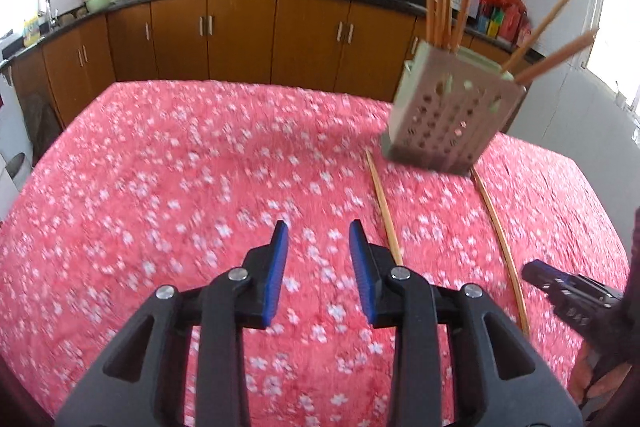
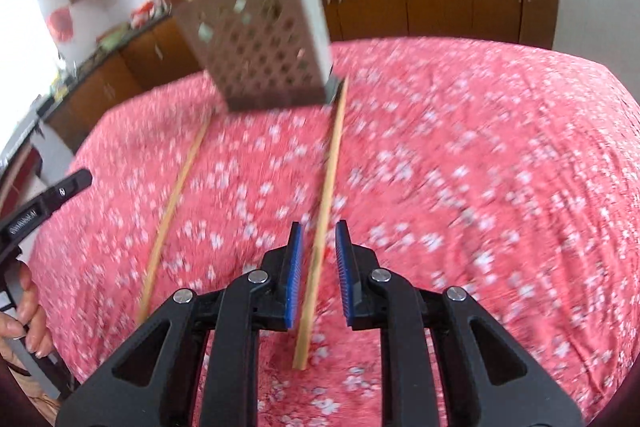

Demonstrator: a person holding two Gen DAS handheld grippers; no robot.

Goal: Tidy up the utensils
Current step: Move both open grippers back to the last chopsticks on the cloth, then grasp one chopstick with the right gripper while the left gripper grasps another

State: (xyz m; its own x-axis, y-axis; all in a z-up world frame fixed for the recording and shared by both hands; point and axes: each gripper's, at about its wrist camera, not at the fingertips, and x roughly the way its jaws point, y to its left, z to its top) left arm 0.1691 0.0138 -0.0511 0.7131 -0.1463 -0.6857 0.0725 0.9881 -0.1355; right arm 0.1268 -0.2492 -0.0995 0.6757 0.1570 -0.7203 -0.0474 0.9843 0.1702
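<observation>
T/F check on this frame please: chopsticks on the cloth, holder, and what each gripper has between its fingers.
1. Two chopsticks lie on the pink floral cloth. True: the left chopstick and the right chopstick.
2. The perforated holder is empty. False: several chopsticks stand in it.
3. The right gripper has the right chopstick between its fingers. True; its pads do not press on it.
4. The left gripper is shut on a chopstick. False: it is open over bare cloth.
5. Both loose chopsticks run toward the holder's base. True.
</observation>
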